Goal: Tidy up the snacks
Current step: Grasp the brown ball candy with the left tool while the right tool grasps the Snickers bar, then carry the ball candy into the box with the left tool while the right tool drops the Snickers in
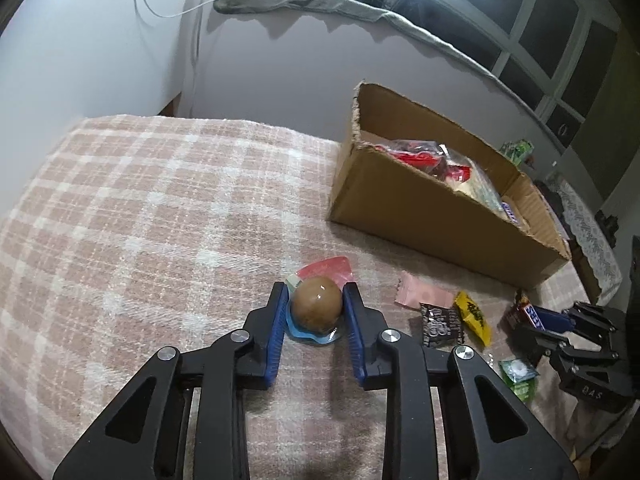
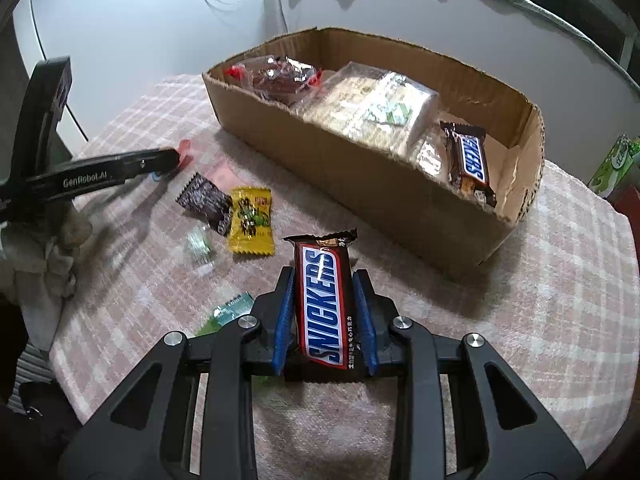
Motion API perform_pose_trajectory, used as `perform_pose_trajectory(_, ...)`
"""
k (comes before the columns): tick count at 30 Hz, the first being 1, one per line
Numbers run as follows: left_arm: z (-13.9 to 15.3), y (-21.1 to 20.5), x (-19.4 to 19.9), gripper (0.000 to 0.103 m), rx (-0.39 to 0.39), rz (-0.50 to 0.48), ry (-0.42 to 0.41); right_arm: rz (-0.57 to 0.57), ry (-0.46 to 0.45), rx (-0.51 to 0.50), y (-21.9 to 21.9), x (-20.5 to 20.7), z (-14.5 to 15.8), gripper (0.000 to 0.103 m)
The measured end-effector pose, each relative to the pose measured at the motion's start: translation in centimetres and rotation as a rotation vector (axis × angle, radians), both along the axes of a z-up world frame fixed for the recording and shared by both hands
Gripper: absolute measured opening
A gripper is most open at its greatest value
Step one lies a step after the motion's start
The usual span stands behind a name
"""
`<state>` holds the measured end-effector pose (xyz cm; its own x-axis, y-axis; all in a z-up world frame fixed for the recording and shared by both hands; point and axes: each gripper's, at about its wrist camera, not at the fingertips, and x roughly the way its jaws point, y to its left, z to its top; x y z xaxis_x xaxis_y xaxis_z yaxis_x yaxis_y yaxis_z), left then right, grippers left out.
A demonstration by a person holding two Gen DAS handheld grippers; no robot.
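Since the whole job is getting loose snacks into the cardboard box point(image 2: 360, 184), both hands have each gone for one piece at once, which looks like the quickest way to clear the checked pink blanket point(image 1: 140, 208) everything sits on.

The left hand-held gripper point(image 1: 316, 300) has its blue pads pressed on either side of a round brown jelly cup point(image 1: 317, 309) with a red and blue foil rim. It lies in front of the box, down on the blanket, and gripping it across the dome makes sense, since that's the only part that stands up enough to catch. I can't read any print on it.

The right hand-held gripper point(image 2: 325, 300) is clamped on a Snickers bar point(image 2: 326, 300), gripped across its narrow width with the wrapper end poking toward the box. The big white "SNICKERS" lettering is dead clear, with a line of small Chinese text along one edge that's too tiny for me to make out. A second Snickers point(image 2: 468, 160) already lies at the right end inside the box, so my guess is this one goes next to it.

Also in the box: a clear bag with red wrapped sweets point(image 2: 280, 76) and a clear pack of pale squares point(image 2: 372, 108).

Left of the box on the blanket: a dark sachet point(image 2: 206, 202), a yellow sachet point(image 2: 251, 220) with Chinese characters, a pink packet, and a couple of green mints point(image 2: 230, 310). The side of the left tool reads "GenRobot.AI".
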<state>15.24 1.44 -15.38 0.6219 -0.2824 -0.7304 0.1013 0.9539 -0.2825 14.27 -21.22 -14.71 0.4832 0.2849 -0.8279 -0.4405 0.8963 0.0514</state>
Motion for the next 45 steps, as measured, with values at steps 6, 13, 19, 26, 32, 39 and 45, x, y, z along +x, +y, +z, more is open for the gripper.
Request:
perform_pose_trajectory(6,0.7,-0.6,-0.5,0.025,0.021,-0.012,-0.036,-0.012,-0.016,0.03,-0.3,-0.2,0.8,0.03)
perform_pose_trajectory(13,2.6,-0.3,-1.7,0.025,0.003,0.0,-0.079,-0.025,-0.039,0.075,-1.1,-1.1,2.2,0.03)
perform_pose_trajectory(19,5.6,-0.8,-1.4,0.025,-0.022,-0.018,-0.149,-0.027,-0.081,0.119,-2.2,-1.8,4.8,0.03)
perform_pose_trajectory(26,8.4,-1.8,0.0,0.025,-0.042,-0.057,-0.203,-0.037,-0.153,0.125,-2.5,-0.7,8.2,0.03)
perform_pose_trajectory(32,10.2,-2.9,1.9,0.025,-0.043,-0.086,-0.233,-0.042,-0.2,0.129,-2.6,1.5,10.7,0.03)
perform_pose_trajectory(39,11.1,-4.4,4.9,0.025,-0.036,-0.113,-0.237,-0.069,-0.215,0.117,-2.5,5.1,11.5,0.03)
perform_pose_trajectory(45,10.6,-5.5,7.7,0.025,-0.038,-0.122,-0.206,-0.11,-0.189,0.103,-3.1,8.6,10.5,0.03)
